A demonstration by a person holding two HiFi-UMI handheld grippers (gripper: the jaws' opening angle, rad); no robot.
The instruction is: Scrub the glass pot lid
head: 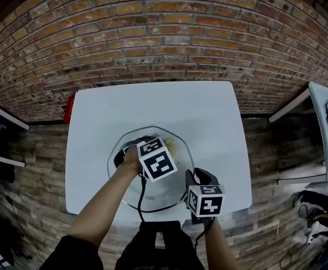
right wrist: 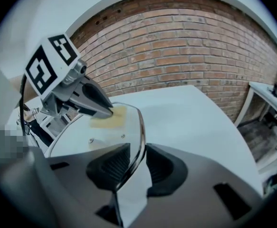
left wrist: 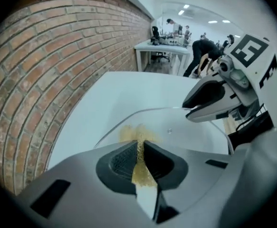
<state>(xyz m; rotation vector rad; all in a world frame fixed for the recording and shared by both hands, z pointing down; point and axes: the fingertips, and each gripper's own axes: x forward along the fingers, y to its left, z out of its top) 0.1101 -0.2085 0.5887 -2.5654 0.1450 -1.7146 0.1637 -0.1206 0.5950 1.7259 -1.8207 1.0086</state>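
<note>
The round, clear glass pot lid (head: pixel 152 193) with its thin metal rim is at the near side of the smooth white table (head: pixel 152 106). The left gripper (left wrist: pixel 139 148) pinches a coarse yellow scrub pad (right wrist: pixel 110 117) (pressed flat against the glass). The right gripper (right wrist: pixel 133 158) clamps the lid's rim between ribbed black pads.

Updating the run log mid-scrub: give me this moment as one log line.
left gripper: shut on yellow sponge, against glass lid | right gripper: shut on its rim | place: white table
</note>
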